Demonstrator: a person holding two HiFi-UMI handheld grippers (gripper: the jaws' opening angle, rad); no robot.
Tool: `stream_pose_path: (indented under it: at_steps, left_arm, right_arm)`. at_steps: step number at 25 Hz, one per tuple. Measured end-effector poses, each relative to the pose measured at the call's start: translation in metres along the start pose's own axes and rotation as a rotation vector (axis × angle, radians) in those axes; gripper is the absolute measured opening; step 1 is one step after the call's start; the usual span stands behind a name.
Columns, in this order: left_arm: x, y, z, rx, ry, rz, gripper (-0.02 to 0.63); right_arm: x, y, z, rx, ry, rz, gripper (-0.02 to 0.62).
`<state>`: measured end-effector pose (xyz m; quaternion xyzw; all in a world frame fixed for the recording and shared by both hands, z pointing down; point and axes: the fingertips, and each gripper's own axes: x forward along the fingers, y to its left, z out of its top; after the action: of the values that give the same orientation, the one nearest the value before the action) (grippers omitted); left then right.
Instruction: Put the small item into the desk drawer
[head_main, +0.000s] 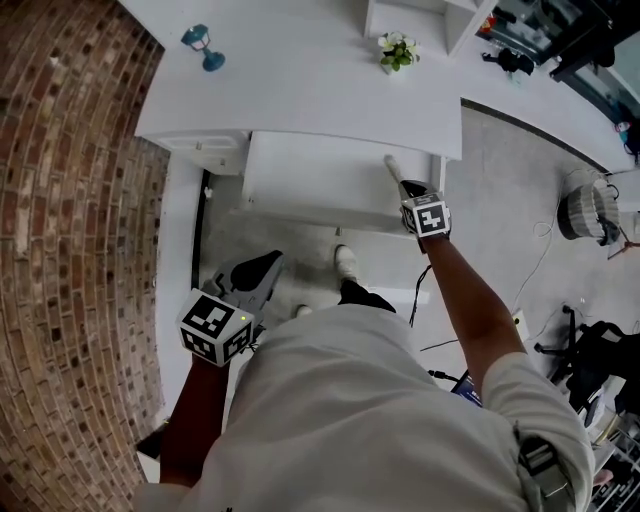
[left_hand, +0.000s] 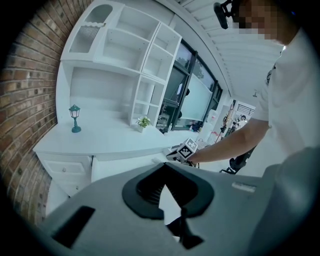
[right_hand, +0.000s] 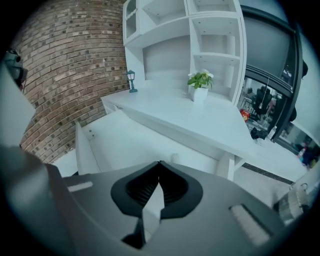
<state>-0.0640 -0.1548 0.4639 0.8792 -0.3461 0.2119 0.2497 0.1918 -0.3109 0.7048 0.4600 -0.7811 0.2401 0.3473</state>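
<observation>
Now the desk drawer (head_main: 300, 185) stands open beneath the front edge of the white desk (head_main: 300, 80), its pale inside bare in the head view. The right gripper (head_main: 392, 170) reaches out on a straight arm over the drawer's right end, its marker cube nearer the person than the desk's edge. In the right gripper view its jaws are pressed together, the tips meeting, and only a white wedge of drawer shows in the gap behind them. Just past those tips, a little to the right, a small white item (right_hand: 174, 158) shows low against the drawer's back wall. I cannot tell whether it touches the tips or lies free. The left gripper (head_main: 272, 262) hangs low by the person's left side over the floor, well apart from the drawer, pointing toward the desk. Its jaws are likewise pressed tip to tip with nothing between them. On the desk top a small teal lamp figurine (head_main: 203, 45) stands at the left near the brick wall (head_main: 70, 220), and a little potted plant (head_main: 397, 50) stands to the right, beside the white shelf unit (right_hand: 210, 35). One white shoe (head_main: 345, 262) shows on the floor in front of the drawer.
</observation>
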Motion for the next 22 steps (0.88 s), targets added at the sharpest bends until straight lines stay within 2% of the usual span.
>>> stream_pose_path:
  at_steps: [6,9,13,22]
  left_arm:
    - [-0.028,-0.011,-0.022,0.009,-0.016,-0.038,0.005]
    - [-0.042,-0.014,-0.034,0.010,-0.021,-0.053,0.005]
    - [-0.059,-0.017,-0.052,0.007,-0.024,-0.072,0.005]
    - [-0.088,-0.035,-0.083,0.009,-0.043,-0.107,0.005]
  right_arm:
    - [-0.036,0.034,0.001,-0.001,-0.048,-0.009,0.011]
    - [-0.055,0.060,0.007,0.001,-0.100,0.010,0.011]
    - [-0.080,0.094,0.000,-0.002,-0.115,0.025,0.011]
    - [-0.140,0.189,-0.007,-0.118,-0.173,0.133,0.011]
